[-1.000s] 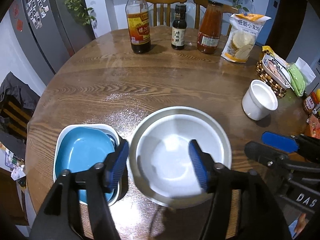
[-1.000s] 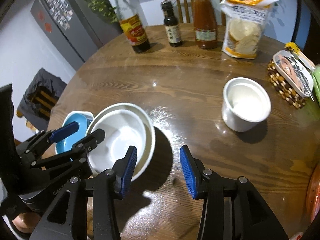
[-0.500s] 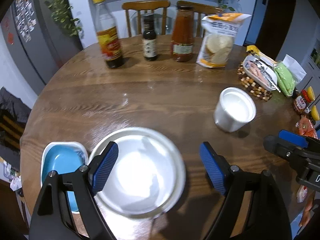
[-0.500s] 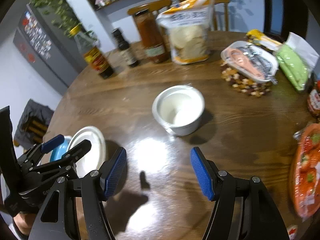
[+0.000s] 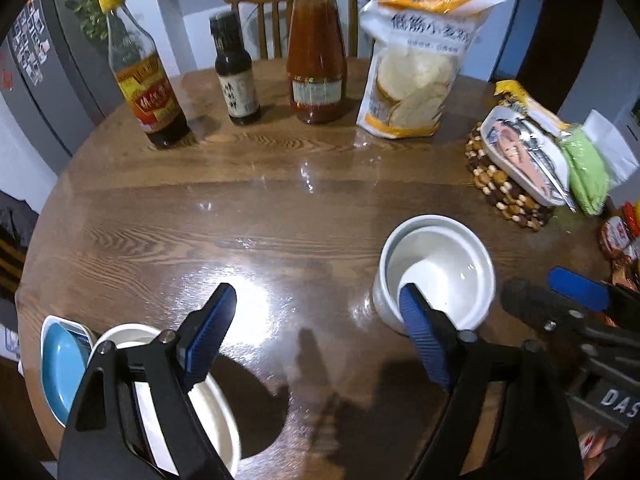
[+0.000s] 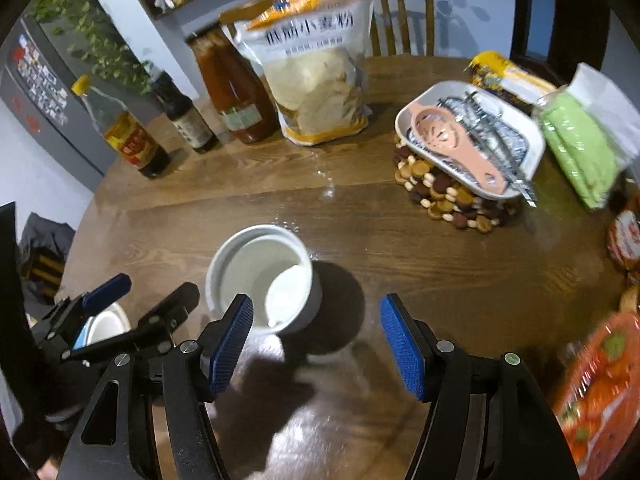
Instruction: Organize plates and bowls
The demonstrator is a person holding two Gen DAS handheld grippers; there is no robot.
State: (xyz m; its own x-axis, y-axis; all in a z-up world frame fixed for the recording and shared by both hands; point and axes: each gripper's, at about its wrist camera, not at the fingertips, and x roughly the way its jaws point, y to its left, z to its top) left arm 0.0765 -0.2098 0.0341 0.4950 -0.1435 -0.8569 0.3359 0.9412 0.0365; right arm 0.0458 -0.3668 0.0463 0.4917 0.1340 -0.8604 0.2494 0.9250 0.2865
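The left gripper (image 5: 316,332) jaws are being narrowed slightly over bare surface (image 5: 280,216), nothing gripped. The right gripper (image 6: 316,340) is being held wide, empty, below the white cup (image 6: 260,276)

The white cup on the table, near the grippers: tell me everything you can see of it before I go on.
The white cup is a deep, straight-walled round vessel that looks ceramic, glossy, with a stepped inner rim and no handle in view. It stands upright and empty on the wooden table, casting a shadow to its right in the right wrist view. It stands apart from the other dishes. Nothing grips it: in the left wrist view one blue finger overlaps its near edge, but whether it touches is unclear.
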